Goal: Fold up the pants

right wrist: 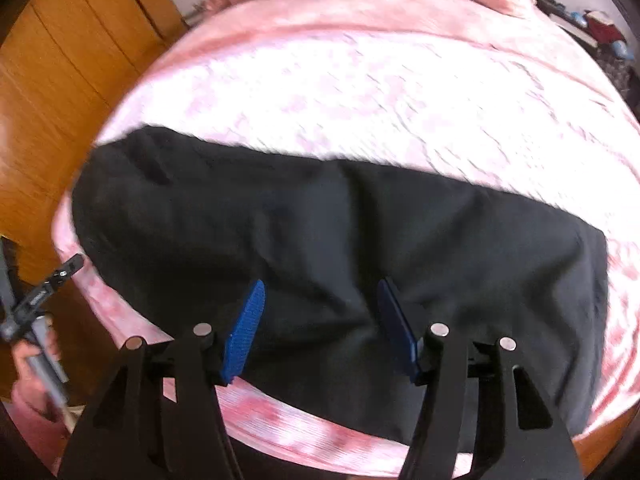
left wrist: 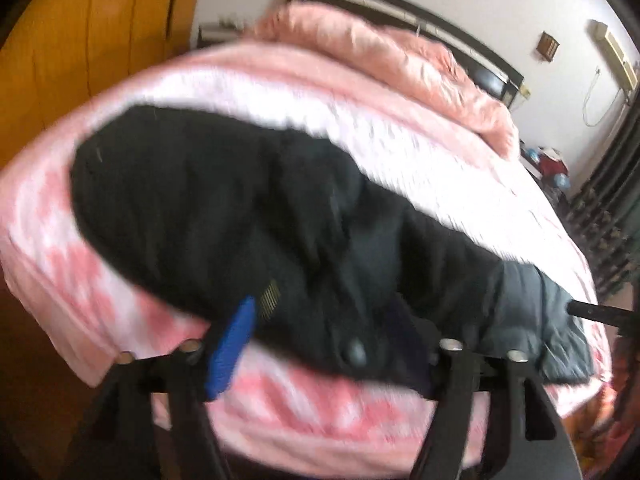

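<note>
The pants [right wrist: 320,248] are lying folded along the bed's [right wrist: 360,92] near edge, so both claws are standing released: the right claw [right wrist: 320,332] hovering above them, the left claw [left wrist: 336,344] at their waistband.

Matt black cloth pants [right wrist: 320,232]; glossy wood wardrobe [right wrist: 60,80]

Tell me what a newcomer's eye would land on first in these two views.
First, the dark black fabric pants, spread flat across the near edge of the pink-and-white patterned bedsheet. Next, the right gripper, its blue pads apart just above the cloth with nothing pinched. Behind, a crumpled pink quilt is heaped by the headboard.
</note>
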Motion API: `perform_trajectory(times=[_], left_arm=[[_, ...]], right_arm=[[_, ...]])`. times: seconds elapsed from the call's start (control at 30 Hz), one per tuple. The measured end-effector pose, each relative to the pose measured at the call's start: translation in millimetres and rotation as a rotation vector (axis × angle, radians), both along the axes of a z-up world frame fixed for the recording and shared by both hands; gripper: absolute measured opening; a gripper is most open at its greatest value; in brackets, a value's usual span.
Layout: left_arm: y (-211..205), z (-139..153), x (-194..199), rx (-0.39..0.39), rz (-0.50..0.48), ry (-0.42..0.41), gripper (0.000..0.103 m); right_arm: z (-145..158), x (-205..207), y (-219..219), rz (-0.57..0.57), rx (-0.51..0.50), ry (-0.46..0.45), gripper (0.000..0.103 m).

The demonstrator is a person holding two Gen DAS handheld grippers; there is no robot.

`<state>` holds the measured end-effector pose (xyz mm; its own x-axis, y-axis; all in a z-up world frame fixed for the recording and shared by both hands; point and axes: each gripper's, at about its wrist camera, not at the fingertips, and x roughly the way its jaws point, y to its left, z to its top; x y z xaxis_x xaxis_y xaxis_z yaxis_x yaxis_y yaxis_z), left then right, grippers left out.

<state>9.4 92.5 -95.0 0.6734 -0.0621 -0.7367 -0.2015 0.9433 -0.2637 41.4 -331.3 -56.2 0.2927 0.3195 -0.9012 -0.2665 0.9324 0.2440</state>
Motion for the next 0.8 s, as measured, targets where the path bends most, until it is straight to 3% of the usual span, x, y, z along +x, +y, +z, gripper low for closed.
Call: perform_trajectory(times=[0.1,0.17,0.23,0.3,0.47,0.57,0.67,0.8], left_arm=[[19,-6,25,0.017,0.048,-0.014,0.077],[31,-22,40,0.045,0.079,0.029,0.077],[46,-51,56,0.008,0.087,0.13,0.077],[50,-60,60,-0.002,0.077,0.118,0.077],[55,-50,54,-0.027,0.075,0.072,0.078],[60,-41,53,0.021,0.095,0.048,0.079],[69,-46,58,0.072,0.104,0.062,0.08],[68,-52,60,0.072,0.088,0.052,0.084]], right_arm=[[7,17,24,0.046,0.042,-0.008,0.059],[10,28,47,0.097,0.035,-0.023,0.059],[9,43,78,0.161,0.04,-0.019,0.059],[3,61,108,0.22,0.063,0.014,0.059],[-21,93,180,0.325,0.096,0.077,0.059],[-34,110,217,0.351,0.134,0.12,0.059],[-48,127,249,0.364,0.096,0.141,0.059],[-67,139,279,0.418,0.048,0.194,0.061]])
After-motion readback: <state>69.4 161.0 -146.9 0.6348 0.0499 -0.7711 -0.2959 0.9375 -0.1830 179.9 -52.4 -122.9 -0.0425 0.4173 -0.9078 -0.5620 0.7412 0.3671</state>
